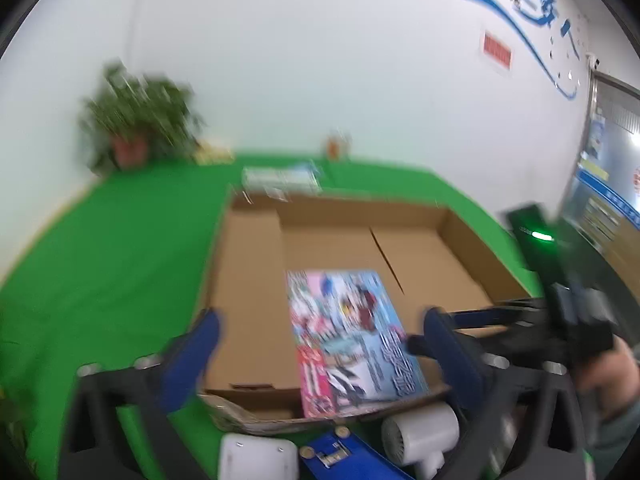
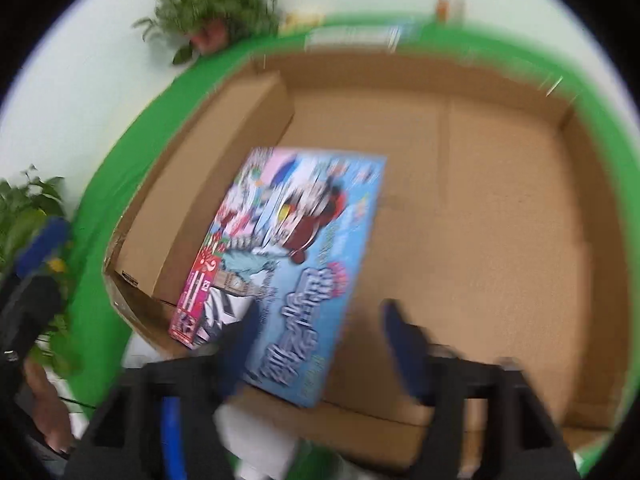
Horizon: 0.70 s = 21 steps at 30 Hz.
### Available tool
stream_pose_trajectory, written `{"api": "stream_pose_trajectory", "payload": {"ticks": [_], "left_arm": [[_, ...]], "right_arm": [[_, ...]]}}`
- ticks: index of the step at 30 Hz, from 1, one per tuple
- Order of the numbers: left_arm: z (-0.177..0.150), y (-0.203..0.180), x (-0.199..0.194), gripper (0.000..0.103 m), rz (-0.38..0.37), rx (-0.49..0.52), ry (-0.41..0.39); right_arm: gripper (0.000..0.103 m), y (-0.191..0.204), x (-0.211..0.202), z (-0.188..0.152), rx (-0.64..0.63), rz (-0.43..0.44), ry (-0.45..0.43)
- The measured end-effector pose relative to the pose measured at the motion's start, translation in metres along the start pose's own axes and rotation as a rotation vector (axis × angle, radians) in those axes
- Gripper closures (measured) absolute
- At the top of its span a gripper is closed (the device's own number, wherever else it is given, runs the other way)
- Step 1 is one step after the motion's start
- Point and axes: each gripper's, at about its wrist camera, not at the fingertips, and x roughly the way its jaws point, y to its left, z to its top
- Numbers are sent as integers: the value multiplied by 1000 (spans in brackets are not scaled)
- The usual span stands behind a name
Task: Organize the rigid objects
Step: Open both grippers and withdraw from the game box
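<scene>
The colourful game box (image 2: 296, 264) lies tilted in the cardboard carton (image 2: 500, 220), near-left. Both claws, left (image 1: 320, 344) and right (image 2: 320, 344), stand apart, gripping nothing; lift clear without nudging it.

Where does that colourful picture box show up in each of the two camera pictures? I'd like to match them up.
Left wrist view: the colourful box lies low and centre, inside the cardboard tray, near its front wall.
Right wrist view: the same box sits centre-left, tilted, its lower end nearest the camera.
Shared landmark: the potted plant at the far left of the green table, against the white wall.
</scene>
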Motion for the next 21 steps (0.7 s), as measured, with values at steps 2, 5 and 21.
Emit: {"api": "stream_pose_trajectory", "payload": {"ticks": [2, 5, 21], "left_arm": [[-3, -7, -16, 0, 37, 46, -35], [-7, -11, -26, 1, 75, 47, -12], [-38, -63, -106, 0, 45, 26, 17]], "right_arm": [[15, 5, -41, -22, -26, -73, -134], [15, 4, -77, -55, 16, -138, -244], [6, -4, -153, -160, 61, -239, -418]]}}
